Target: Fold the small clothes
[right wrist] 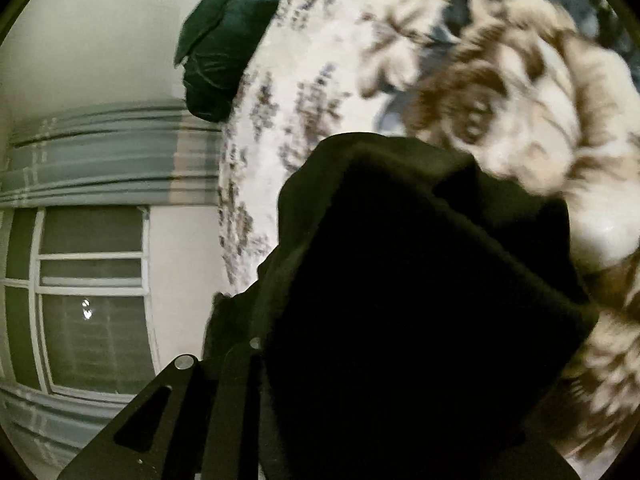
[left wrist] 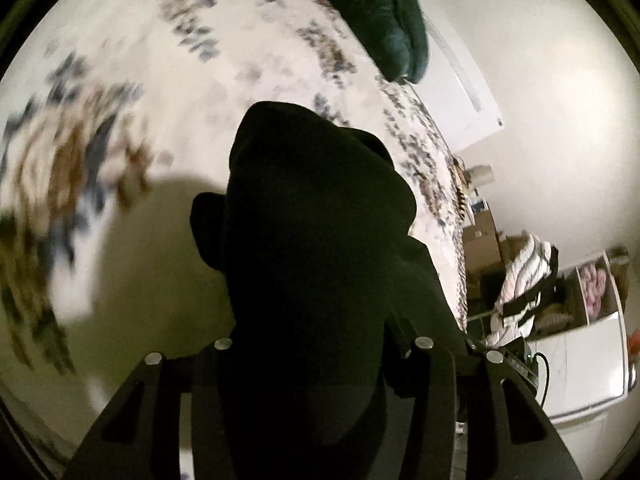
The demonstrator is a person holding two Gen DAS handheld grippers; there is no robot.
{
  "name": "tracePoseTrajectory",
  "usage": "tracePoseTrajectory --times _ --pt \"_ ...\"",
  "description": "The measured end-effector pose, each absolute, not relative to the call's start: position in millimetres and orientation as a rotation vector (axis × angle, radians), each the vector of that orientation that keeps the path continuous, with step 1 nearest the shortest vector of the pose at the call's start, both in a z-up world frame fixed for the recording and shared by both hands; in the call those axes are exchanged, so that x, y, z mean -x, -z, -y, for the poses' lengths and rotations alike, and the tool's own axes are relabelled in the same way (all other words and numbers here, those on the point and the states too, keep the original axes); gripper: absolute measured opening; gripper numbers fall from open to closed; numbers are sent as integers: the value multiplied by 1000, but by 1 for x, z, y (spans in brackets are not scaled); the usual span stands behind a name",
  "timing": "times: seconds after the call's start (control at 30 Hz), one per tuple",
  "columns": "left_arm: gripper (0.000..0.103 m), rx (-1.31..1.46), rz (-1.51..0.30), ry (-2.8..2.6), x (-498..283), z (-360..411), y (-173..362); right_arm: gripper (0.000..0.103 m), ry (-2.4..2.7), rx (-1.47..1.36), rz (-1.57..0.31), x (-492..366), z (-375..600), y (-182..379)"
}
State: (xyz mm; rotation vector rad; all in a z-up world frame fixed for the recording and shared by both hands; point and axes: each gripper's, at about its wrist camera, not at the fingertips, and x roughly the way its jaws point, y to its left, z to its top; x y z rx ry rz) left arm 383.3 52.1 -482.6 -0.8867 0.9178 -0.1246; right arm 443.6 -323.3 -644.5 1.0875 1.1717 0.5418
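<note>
A black garment (left wrist: 316,232) hangs bunched in front of my left gripper (left wrist: 316,344), which is shut on it; the cloth covers the fingertips. In the right wrist view the same black garment (right wrist: 420,280) drapes over my right gripper (right wrist: 380,360), which is shut on it, with the fingers mostly hidden. The cloth is held above a bed with a white floral cover (left wrist: 248,40), which also shows in the right wrist view (right wrist: 328,40).
A dark green pillow (left wrist: 384,12) lies at the head of the bed, also in the right wrist view (right wrist: 228,48). To the right of the bed stand cardboard boxes (left wrist: 480,248), a white cabinet (left wrist: 580,368) and striped clothing (left wrist: 524,280). A window (right wrist: 92,296) is at left.
</note>
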Motion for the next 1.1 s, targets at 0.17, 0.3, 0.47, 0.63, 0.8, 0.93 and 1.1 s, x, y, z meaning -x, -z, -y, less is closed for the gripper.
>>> tracePoseTrajectory --times 0.17,0.3,0.47,0.63,0.8,0.93,1.1 --pt "42 834 -921 235 -426 -88 461 18 -505 -1113 -1075 -457 295 608" --pt "42 799 -916 325 -471 -136 446 18 -476 -1107 -998 -467 258 585" --pt "42 745 -921 395 -540 -208 428 18 -441 -1104 -904 -509 188 563" --pt "42 658 -935 434 -617 -276 426 18 -425 -1132 -828 -576 109 569" --pt "44 603 -1017 432 -685 -327 471 18 -397 -1157 -783 -629 37 604" --pt "53 550 -1183 362 -714 -353 538 22 -298 -1120 -929 -648 -10 666" --pt "66 609 -1171 402 -687 -364 551 47 -188 -987 -1048 -621 -17 691"
